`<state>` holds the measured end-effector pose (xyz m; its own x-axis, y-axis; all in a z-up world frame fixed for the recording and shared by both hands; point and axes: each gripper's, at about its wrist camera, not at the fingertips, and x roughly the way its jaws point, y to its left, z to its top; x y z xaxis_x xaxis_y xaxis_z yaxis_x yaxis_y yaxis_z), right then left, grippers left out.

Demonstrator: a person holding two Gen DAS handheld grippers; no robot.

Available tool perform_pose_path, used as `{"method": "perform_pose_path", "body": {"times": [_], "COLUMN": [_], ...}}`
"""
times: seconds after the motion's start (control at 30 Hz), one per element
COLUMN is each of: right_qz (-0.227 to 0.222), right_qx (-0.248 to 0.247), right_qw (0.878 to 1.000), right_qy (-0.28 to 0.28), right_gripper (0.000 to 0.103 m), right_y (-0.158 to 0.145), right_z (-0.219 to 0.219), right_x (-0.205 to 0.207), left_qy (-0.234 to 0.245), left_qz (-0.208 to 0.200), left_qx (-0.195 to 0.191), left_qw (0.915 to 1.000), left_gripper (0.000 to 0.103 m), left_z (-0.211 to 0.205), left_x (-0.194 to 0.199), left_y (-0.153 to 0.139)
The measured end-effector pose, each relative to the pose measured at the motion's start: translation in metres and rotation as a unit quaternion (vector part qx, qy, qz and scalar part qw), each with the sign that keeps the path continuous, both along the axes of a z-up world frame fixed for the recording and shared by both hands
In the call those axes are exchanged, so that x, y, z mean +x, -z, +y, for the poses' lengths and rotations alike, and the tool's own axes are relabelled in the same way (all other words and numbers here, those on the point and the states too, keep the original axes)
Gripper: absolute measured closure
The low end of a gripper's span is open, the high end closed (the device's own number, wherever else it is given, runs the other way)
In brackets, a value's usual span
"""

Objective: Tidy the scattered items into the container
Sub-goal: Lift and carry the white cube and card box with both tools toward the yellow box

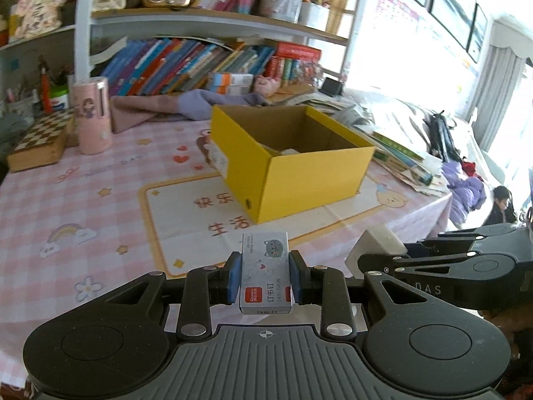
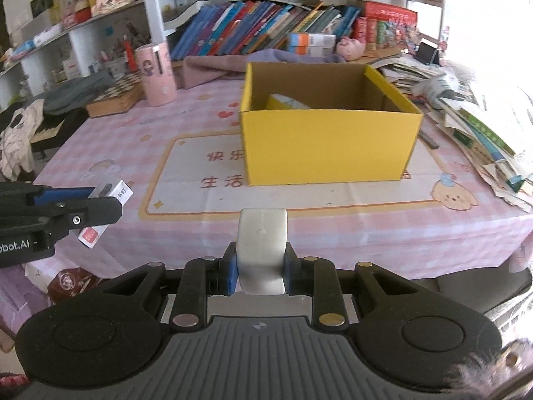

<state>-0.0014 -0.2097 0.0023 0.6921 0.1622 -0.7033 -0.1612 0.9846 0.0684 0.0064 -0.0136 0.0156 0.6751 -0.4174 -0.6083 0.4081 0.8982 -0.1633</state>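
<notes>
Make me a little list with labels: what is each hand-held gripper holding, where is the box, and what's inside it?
left hand-held gripper: shut on the staples box, held above the tablecloth
right hand-held gripper: shut on the white block
yellow box: open, standing on the tablecloth ahead of both
inside the box: something pale already lies there; cannot tell what
behind the box: pink cup, chessboard, shelves of books

The staple box (image 1: 265, 271) reads "订书钉 24/6", the tablecloth (image 2: 186, 126) "快乐生活", the right claw (image 1: 376, 266) "DAS".
</notes>
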Motion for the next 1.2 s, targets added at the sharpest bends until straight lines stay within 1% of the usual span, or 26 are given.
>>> {"method": "perform_pose_path", "body": {"times": [0.63, 0.87, 1.2], "right_qz": [0.005, -0.003, -0.016], "right_qx": [0.001, 0.011, 0.019], "right_qw": [0.999, 0.998, 0.998], "right_qy": [0.046, 0.057, 0.052], "right_gripper": [0.079, 0.079, 0.079], "right_y": [-0.001, -0.001, -0.003], "right_z": [-0.051, -0.070, -0.085], "right_x": [0.012, 0.022, 0.046], "left_qy": [0.057, 0.078, 0.074], "left_qz": [0.002, -0.016, -0.029], "left_qx": [0.004, 0.011, 0.017], "left_qw": [0.9984, 0.9968, 0.9967], "left_gripper": [0.075, 0.075, 0.075], "left_z": [-0.057, -0.077, -0.093], "left_x": [0.029, 0.039, 0.059], "left_y": [0.002, -0.004, -0.008]}}
